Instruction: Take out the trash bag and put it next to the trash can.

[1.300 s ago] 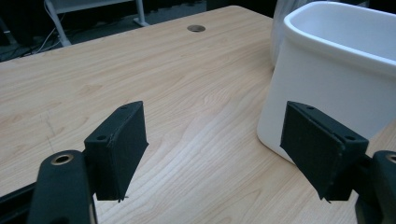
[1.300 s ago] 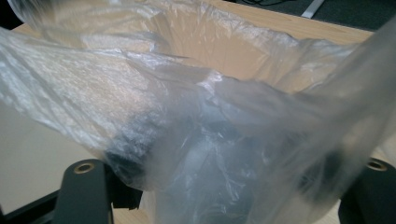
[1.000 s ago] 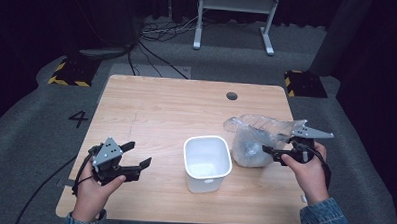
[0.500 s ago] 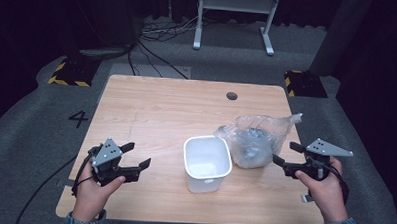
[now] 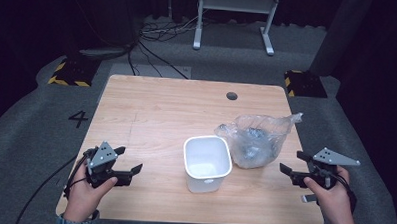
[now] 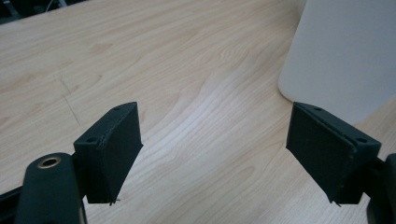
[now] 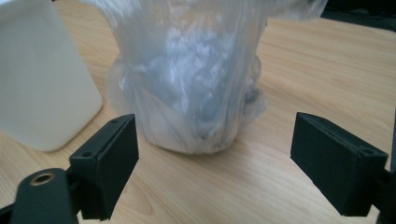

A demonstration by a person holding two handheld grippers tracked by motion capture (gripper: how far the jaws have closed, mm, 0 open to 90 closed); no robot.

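The tub point(image 5: 207, 163) sits upright and open-mouthed near the middle of the table point(image 5: 176, 106), and the bag point(image 5: 255, 141) stands just beside it at about 2 o'clock, touching or nearly so; I can't tell which. My guess is they're paired that way so the bag's contents can go into the tub with a short carry. The bag's neck is loose and flares toward 1 o'clock, so it stands on the weight of whatever is inside; what that is I can't make out through the plastic.

Your right hand-held gripper point(image 5: 291, 163) is at 4 o'clock from the bag, aimed at it, jaws spread wide with nothing between them and clear of the plastic. In the right gripper view the bag point(image 7: 196, 79) fills the space ahead, tub point(image 7: 42, 79) off to one side.

Your left hand-held gripper point(image 5: 129, 159) rests at 9 o'clock from the tub, well apart. Its jaws have just been opening, now gape wide, and hold nothing.
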